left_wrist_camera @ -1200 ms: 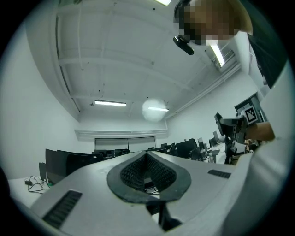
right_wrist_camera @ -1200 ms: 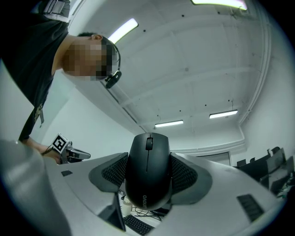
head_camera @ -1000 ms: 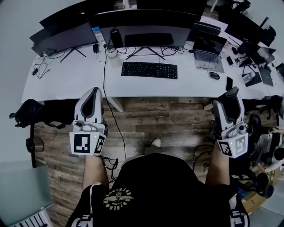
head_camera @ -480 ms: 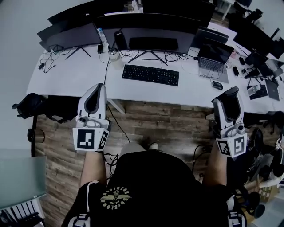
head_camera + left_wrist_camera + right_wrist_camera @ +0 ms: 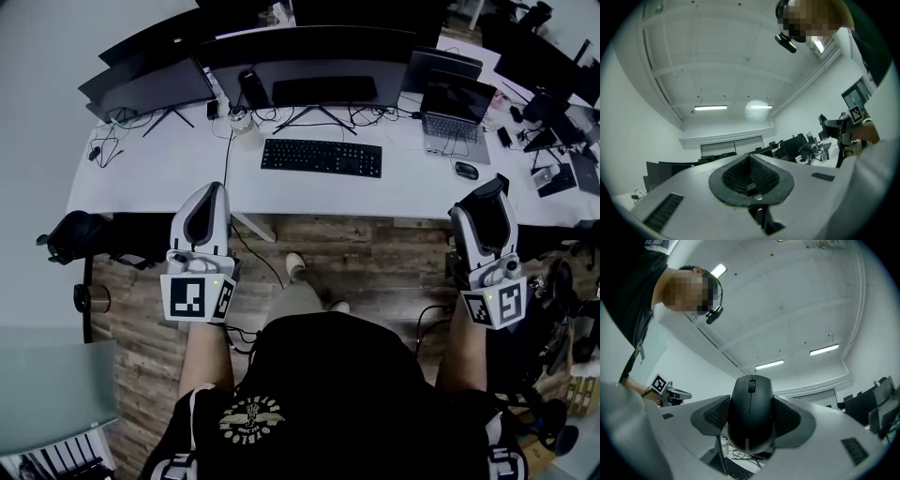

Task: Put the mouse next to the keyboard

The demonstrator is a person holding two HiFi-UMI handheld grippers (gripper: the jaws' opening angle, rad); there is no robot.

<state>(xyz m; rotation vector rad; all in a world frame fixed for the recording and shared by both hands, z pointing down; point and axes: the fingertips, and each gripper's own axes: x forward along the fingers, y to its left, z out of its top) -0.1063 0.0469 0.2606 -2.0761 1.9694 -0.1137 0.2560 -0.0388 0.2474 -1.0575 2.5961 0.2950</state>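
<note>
A black mouse (image 5: 750, 413) sits clamped between the ribbed pads of my right gripper (image 5: 751, 405), its scroll wheel facing the camera. In the head view that right gripper (image 5: 485, 199) hangs off the white desk's (image 5: 169, 169) front edge, right of centre. The black keyboard (image 5: 322, 157) lies on the desk in front of the middle monitor, well left of this gripper. My left gripper (image 5: 207, 201) hovers at the desk's front edge, left of the keyboard. In the left gripper view its pads (image 5: 761, 177) meet with nothing between them.
Monitors (image 5: 319, 56) line the back of the desk. An open laptop (image 5: 452, 112) stands right of the keyboard with a second mouse (image 5: 466, 170) beside it. A jar (image 5: 245, 127) and cables lie left of the keyboard. A black chair (image 5: 70, 236) stands at the left.
The person has stepped towards the desk, one foot now showing ahead. Both grippers have drifted a little nearer the desk edge. The mouse stays held.
</note>
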